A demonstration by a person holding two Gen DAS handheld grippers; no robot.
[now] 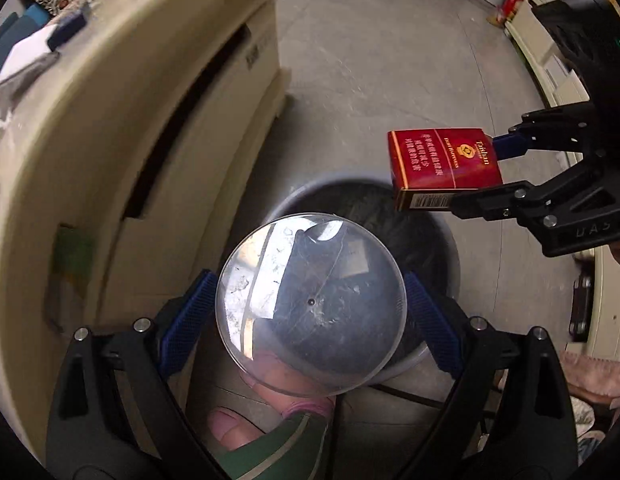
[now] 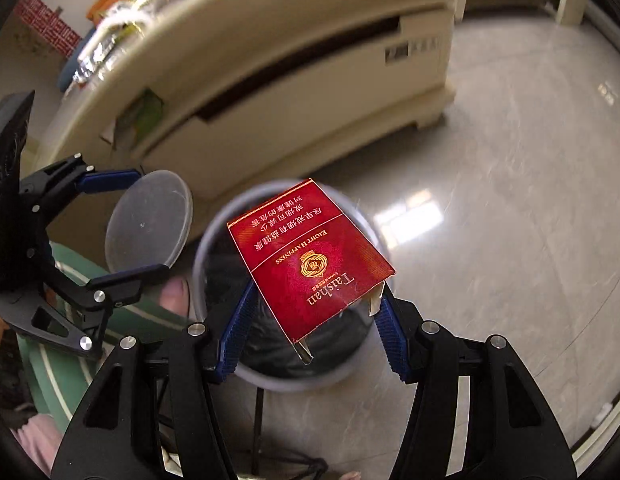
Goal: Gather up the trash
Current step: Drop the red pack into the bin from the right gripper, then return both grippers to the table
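My left gripper (image 1: 310,304) is shut on a clear round plastic lid (image 1: 310,304), holding it by its edges above a grey trash bin (image 1: 442,236) lined with a black bag. My right gripper (image 2: 310,316) is shut on a red Taishan cigarette pack (image 2: 305,256), also held over the bin (image 2: 213,236). In the left wrist view the pack (image 1: 442,164) hangs above the bin's far right rim, pinched by the right gripper (image 1: 482,172). In the right wrist view the left gripper (image 2: 145,228) holds the lid (image 2: 149,220) left of the bin.
A cream coffee table with a dark slot (image 1: 149,128) stands close left of the bin, with cluttered wrappers on top (image 2: 109,28). A person's foot in a green slipper (image 1: 245,432) is beside the bin. Grey tiled floor (image 2: 510,160) spreads beyond.
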